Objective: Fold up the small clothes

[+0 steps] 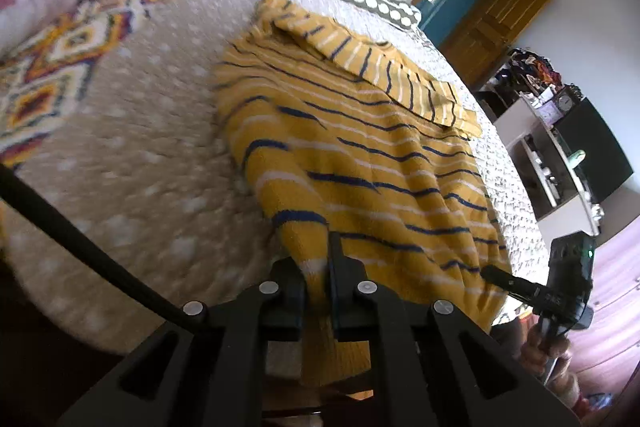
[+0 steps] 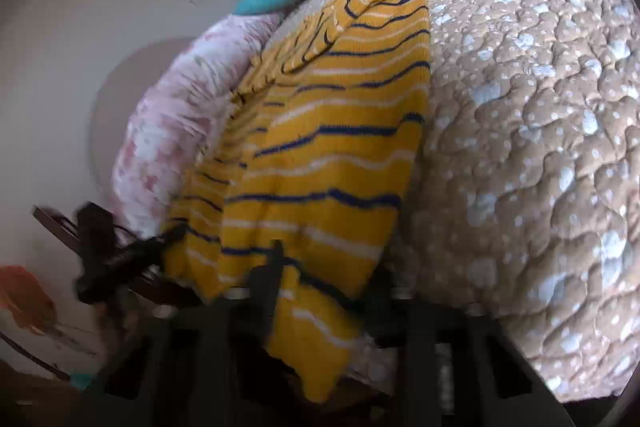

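Both claws, left gripper (image 1: 316, 267) and right gripper (image 2: 320, 267), are pinched on the striped sweater's (image 1: 360, 147) near hem, spread toward 12 o'clock on the bed (image 1: 140, 167); hem-to-collar fold judged next.

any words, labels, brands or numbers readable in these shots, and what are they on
None can be read.
Small clock on the shelf: it has a dial, but its numerals are too small.
Yellow striped sweater on the bedspread: stripes only, no label in view.
Left gripper and right gripper: no markings visible.
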`<state>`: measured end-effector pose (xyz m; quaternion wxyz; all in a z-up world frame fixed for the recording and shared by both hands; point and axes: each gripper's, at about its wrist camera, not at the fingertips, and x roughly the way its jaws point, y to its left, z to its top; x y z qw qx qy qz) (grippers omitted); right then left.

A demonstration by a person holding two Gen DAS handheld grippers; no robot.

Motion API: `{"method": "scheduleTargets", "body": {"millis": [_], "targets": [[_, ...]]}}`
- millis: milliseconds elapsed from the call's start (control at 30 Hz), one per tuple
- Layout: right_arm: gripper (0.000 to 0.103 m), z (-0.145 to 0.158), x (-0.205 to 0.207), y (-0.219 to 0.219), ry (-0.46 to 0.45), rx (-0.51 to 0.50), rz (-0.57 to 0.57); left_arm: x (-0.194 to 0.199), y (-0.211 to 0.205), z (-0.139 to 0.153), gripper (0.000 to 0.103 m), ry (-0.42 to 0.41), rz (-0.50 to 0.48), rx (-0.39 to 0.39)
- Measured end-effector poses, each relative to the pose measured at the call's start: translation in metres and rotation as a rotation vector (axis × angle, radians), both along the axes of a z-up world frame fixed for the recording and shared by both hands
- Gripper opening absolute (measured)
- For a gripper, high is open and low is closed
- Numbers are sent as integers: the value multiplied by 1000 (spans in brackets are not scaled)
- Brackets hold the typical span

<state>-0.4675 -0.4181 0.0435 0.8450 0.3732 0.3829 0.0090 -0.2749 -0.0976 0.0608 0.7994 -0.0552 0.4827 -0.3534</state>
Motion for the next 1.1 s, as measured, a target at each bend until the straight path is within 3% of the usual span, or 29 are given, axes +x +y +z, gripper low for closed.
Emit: {"method": "scheduleTargets", "body": {"millis": [167,367,533,567,600,633,700,833,933,1100], "targets": [[8,2,-7,9,50,-17,61,-28,34,17,7,-46,39,35],[6,-5,-41,18,144,-75,82,-48,51,6,4,-52,55,116],[10,18,-50,15,118,-151,86,-46,61,10,5,-98,94,159],[10,26,-51,11,108,-181,81,-46,62,12,6,-113,103,162],[11,33,-48,6,100,-210,70,-44,62,16,16,-124,111,165],[13,42,-43,-1,95,-251,47,-42,63,20,33,-135,128,161],[19,61,-23,-22,99,-373,-37,-37,62,27,52,-147,153,134],[27,87,29,-68,61,-489,-150,-23,49,40,59,-162,163,70],[42,96,82,-106,35,-491,-183,-17,37,46,63,-170,147,41],[46,81,160,-151,116,-461,-239,-7,10,50,69,-186,103,34]]}}
